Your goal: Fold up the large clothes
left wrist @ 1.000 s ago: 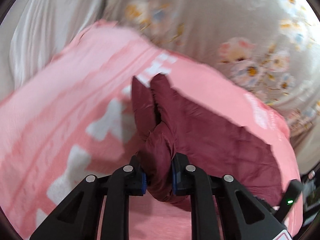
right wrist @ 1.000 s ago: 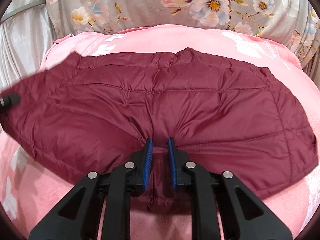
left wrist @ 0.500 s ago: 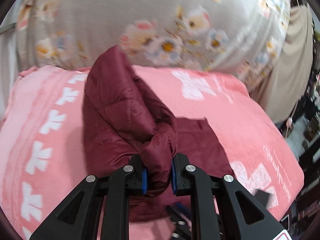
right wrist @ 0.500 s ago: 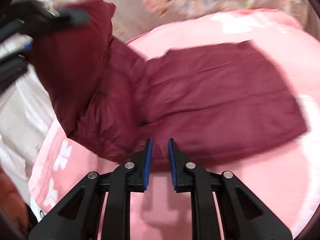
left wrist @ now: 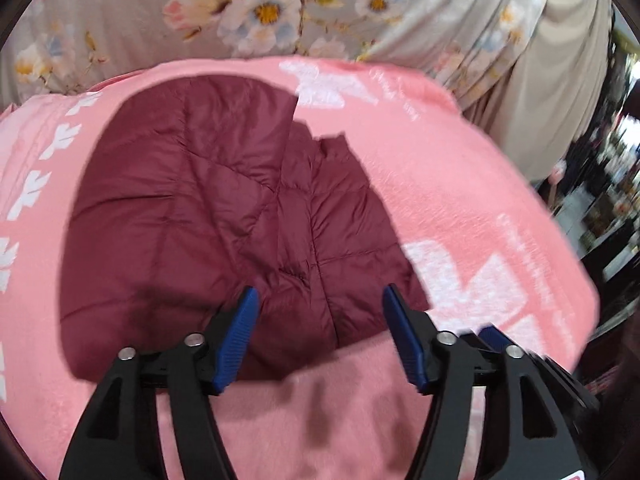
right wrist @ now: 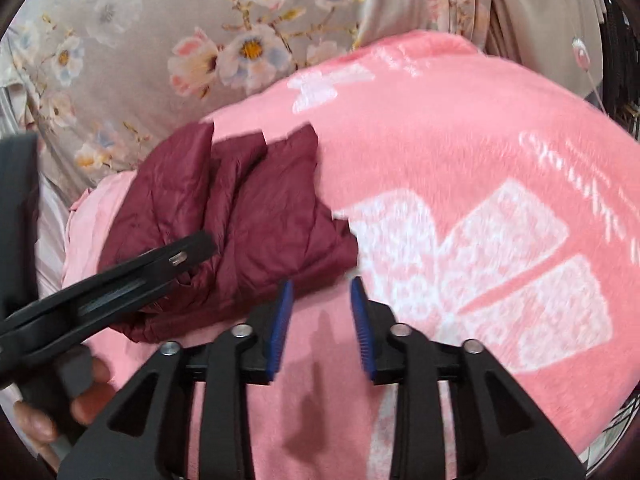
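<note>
**Jacket doubled over, both claws empty**

The jacket (left wrist: 224,216), maroon and quilted, lies folded on the blanket (left wrist: 460,184), one half laid over the other, the upper layer's edge running diagonally down the middle. It sits left of centre, nearer the floral curtain (left wrist: 280,12) than the front edge. Left claw (left wrist: 316,332) hangs just above the near hem, jaws spread wide, nothing between them. Right claw (right wrist: 322,324) sits off the jacket's right corner over bare blanket, jaws parted and empty too.

My read: one fold is down and the next wants tidying or a second fold. To do it well, pinch both layers together at the near hem, not just the top one, since that slick puffy shell looks likely to slide and spring back. Take the two corners level, carry them over in one arc, then press to push the air out.

Writing: a pale script runs along the blanket's right side, too blurred to read. No label visible on the jacket.
</note>
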Motion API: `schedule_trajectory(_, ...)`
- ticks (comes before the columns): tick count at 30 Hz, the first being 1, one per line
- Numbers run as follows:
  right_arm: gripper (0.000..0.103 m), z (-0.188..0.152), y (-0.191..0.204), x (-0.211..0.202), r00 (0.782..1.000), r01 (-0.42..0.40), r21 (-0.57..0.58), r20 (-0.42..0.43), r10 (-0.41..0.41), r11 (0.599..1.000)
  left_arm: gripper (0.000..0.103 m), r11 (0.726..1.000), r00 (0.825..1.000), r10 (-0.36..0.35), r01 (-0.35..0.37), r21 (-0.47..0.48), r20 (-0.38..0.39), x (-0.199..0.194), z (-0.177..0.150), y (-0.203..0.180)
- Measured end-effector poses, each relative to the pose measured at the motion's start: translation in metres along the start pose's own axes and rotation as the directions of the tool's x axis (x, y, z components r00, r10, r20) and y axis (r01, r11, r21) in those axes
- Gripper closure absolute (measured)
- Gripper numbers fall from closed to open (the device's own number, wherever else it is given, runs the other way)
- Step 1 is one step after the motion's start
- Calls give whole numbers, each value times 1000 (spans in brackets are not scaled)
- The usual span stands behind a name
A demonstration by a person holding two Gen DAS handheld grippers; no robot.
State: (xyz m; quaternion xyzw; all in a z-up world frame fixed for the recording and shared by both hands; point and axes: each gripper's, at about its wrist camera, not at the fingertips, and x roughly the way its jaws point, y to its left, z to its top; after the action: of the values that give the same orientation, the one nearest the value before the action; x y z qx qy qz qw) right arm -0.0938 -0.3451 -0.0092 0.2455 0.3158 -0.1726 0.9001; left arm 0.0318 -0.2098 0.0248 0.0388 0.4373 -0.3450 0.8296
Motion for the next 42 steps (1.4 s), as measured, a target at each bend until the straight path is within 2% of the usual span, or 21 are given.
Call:
schedule_trajectory(2, 51, 8, 8, -2, 999, -37, -12, 22, 38, 999, 28, 998, 999, -17, 20, -60, 45, -26, 7, 14)
schedule_trajectory(3, 47, 14, 14, -4, 997, -71, -15, 32, 71, 997, 25, 995, 997, -20, 27, -93, 79, -41, 10, 26)
schedule_trajectory(4, 42, 18, 20, -2, 995, -97, -17, 33, 98, 995, 25, 990, 993, -10, 26, -136, 113, -55, 12, 41)
schedule_trajectory(5, 37, 23, 26, 1, 991, -133, -19, 29, 134, 991, 25, 983, 992, 30, -7, -184, 126, -66, 14, 59)
schedule_trajectory(7, 33, 30, 37, 9, 984, -178, -29, 12, 178, 984, 25, 966, 987, 115, -84, -247, 113, -72, 16, 85)
schedule_trajectory(9, 32, 32, 52, 20, 978, -208, -39, -11, 208, 977, 25, 937, 978, 199, -169, -306, 69, -68, 10, 113)
schedule_trajectory(12, 32, 30, 69, 42, 963, -256, -33, -89, 253, 966, 25, 916, 985, 169, -152, -371, 14, -58, -5, 137)
schedule_trajectory(14, 33, 25, 76, 61, 952, -268, -6, -157, 264, 963, 25, 912, 987, 159, -148, -382, -2, -56, -9, 142)
schedule_trajectory(15, 38, 21, 78, 72, 943, -279, 10, -185, 276, 960, 25, 912, 988, 155, -145, -384, -6, -54, -12, 143)
schedule_trajectory(17, 88, 16, 82, 82, 930, -295, 10, -226, 290, 955, 25, 913, 989, 146, -139, -385, -10, -52, -14, 140)
schedule_trajectory(18, 90, 16, 80, 79, 931, -302, 1, -216, 295, 953, 25, 914, 990, 140, -134, -383, -12, -50, -14, 140)
schedule_trajectory(20, 95, 22, 72, 60, 951, -280, -34, -144, 272, 960, 25, 919, 991, 132, -126, -374, -11, -50, -13, 136)
schedule_trajectory(22, 96, 29, 56, 38, 971, -233, -41, -63, 231, 972, 25, 927, 990, 139, -133, -350, -8, -48, -9, 129)
schedule_trajectory(26, 96, 35, 23, 22, 993, -122, -27, 2, 122, 992, 25, 938, 986, 167, -165, -304, -21, -33, -1, 116)
schedule_trajectory(30, 96, 21, -7, 34, 999, -45, 9, -30, 46, 999, 25, 945, 980, 189, -201, -259, -68, -8, -3, 102)
schedule_trajectory(35, 96, 4, -14, 55, 997, 52, -42, -60, -55, 998, 24, 951, 971, 216, -232, -204, -100, 11, -6, 90)
schedule_trajectory(42, 95, -8, -11, 75, 992, 94, -86, -76, -100, 992, 22, 940, 945, 301, -317, -127, -128, 31, -11, 80)
